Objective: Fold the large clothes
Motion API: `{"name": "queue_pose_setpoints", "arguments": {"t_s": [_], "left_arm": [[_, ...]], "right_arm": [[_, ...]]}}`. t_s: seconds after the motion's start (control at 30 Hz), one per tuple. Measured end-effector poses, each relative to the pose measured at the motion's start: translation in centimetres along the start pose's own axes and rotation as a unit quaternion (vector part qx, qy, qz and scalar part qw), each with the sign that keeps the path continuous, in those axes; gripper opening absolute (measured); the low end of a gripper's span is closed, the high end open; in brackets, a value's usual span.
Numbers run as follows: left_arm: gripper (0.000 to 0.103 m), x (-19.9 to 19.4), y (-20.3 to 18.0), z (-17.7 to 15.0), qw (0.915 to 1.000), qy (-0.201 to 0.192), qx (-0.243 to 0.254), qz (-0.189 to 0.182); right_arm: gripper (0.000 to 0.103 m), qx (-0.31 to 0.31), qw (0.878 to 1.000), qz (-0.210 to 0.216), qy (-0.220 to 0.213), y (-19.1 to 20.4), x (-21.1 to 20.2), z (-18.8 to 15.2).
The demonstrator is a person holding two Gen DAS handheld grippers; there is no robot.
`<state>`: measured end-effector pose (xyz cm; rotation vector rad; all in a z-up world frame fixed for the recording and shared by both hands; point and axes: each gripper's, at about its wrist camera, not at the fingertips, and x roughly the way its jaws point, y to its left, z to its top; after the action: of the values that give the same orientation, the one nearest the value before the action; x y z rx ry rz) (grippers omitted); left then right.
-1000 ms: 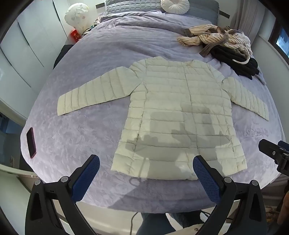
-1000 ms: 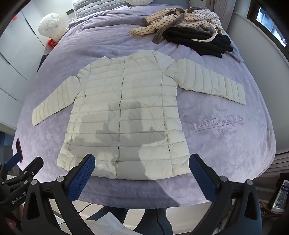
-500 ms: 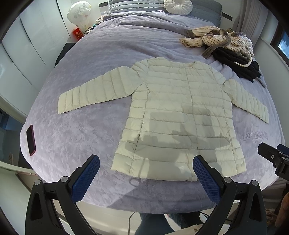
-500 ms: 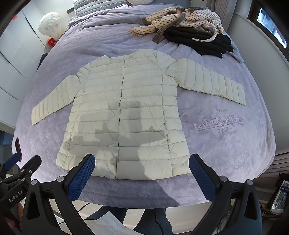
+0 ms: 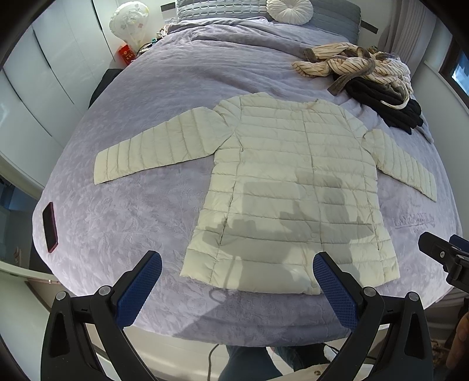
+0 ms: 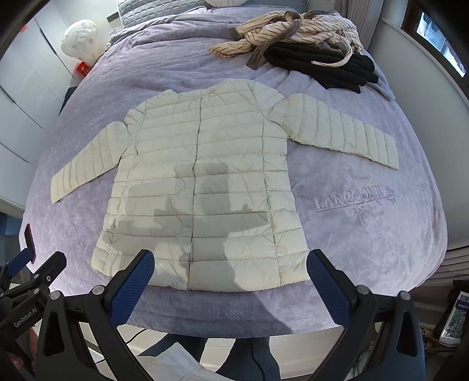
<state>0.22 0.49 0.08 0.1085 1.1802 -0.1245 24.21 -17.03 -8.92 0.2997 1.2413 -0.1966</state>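
Note:
A cream quilted jacket (image 5: 293, 187) (image 6: 202, 181) lies flat, front up, on the lavender bed, both sleeves spread out to the sides and its hem toward me. My left gripper (image 5: 234, 275) hangs open above the bed's near edge, just short of the hem, with nothing between its blue pads. In the right wrist view my right gripper (image 6: 230, 274) is open too, held over the hem without touching the cloth. The right gripper's tip (image 5: 439, 252) shows at the right edge of the left wrist view.
A pile of striped (image 5: 351, 63) and black clothes (image 6: 322, 64) sits at the bed's far right. A dark red phone (image 5: 49, 224) lies near the bed's left edge. Pillows (image 5: 288, 10) are at the head. White wardrobe doors (image 5: 44, 73) stand on the left.
Both views have shifted slightly, with the jacket a little lower and closer in the left wrist frame. The jacket lies as before and both grippers stay open.

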Motion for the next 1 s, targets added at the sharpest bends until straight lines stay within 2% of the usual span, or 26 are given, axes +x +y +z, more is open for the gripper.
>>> {"name": "queue_pose_setpoints", "arguments": {"t_s": [1.0], "left_arm": [[0.103,0.16,0.03,0.34,1.0,0.0,0.0,-0.003]], "right_arm": [[0.103,0.001,1.0,-0.001,0.004,-0.18,0.19,0.06]]}}
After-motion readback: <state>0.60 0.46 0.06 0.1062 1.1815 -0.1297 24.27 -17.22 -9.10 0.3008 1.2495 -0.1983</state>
